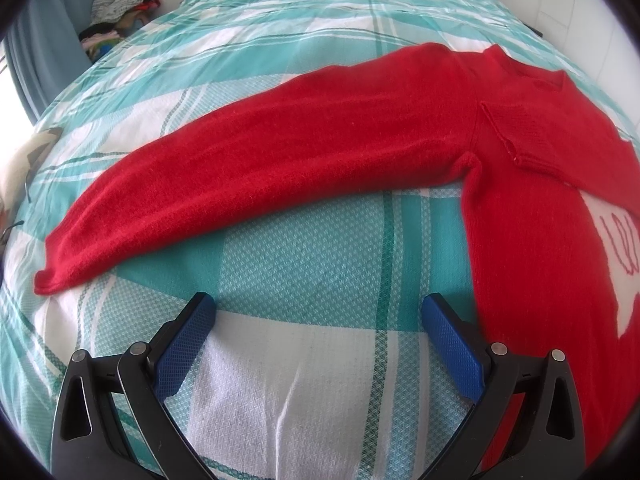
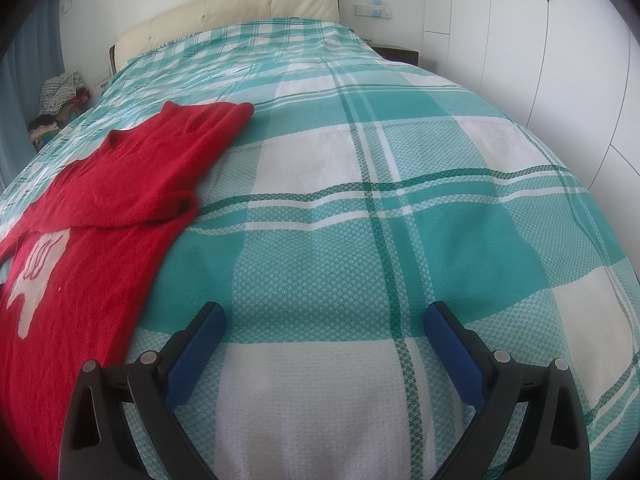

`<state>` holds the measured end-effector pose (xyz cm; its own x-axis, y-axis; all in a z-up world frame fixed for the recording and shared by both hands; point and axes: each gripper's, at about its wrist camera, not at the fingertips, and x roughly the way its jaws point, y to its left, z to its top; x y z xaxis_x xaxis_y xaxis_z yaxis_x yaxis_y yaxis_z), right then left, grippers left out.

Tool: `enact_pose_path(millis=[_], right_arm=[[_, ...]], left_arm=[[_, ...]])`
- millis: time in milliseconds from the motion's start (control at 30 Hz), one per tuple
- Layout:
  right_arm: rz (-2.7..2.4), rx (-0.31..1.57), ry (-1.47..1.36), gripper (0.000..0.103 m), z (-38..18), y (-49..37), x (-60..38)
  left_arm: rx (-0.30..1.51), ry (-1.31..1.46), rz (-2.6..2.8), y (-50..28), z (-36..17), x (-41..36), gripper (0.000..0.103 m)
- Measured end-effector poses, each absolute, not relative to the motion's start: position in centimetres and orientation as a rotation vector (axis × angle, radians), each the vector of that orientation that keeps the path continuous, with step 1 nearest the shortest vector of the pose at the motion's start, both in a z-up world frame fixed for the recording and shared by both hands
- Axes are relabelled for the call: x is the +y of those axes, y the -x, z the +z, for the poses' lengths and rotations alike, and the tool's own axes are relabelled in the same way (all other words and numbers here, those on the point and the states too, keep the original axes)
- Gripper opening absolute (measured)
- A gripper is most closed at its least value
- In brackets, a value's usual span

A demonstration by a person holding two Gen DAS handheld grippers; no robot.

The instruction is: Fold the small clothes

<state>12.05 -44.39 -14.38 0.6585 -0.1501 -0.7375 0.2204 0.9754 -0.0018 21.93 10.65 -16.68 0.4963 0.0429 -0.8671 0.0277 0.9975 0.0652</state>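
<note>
A red knit sweater (image 1: 520,208) with a white motif lies flat on the teal and white plaid bedspread (image 1: 304,264). Its left sleeve (image 1: 248,160) stretches out to the left, the cuff at the far left. The other sleeve (image 2: 132,204) is folded across the body, as the right wrist view shows, where the sweater (image 2: 88,264) lies at the left. My left gripper (image 1: 318,316) is open and empty, over bare bedspread just below the outstretched sleeve. My right gripper (image 2: 324,324) is open and empty over the bedspread (image 2: 360,240), right of the sweater's body.
A pile of clothes (image 1: 116,8) sits beside the bed at the far left, near a blue curtain (image 1: 44,40). A cream headboard (image 2: 240,12) is at the far end. White wardrobe doors (image 2: 540,40) stand along the right. A dark nightstand (image 2: 396,54) is by the bed's far right corner.
</note>
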Motion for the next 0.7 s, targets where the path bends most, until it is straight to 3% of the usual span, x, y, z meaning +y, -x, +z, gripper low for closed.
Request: enact_pose_path(millis=[333,700], right_arm=[[-0.210,0.826,-0.091,0.100,-14.4,-12.1,-44.4],[-0.209,0.842,-0.076,0.102,-14.7,-12.6,-44.1]], left_arm=[[1.088,0.006,0.002,-20.5,-15.2,13.3,0.102],[0.885,0.824,0.196,-17.8,-14.7,31.9,0.101]])
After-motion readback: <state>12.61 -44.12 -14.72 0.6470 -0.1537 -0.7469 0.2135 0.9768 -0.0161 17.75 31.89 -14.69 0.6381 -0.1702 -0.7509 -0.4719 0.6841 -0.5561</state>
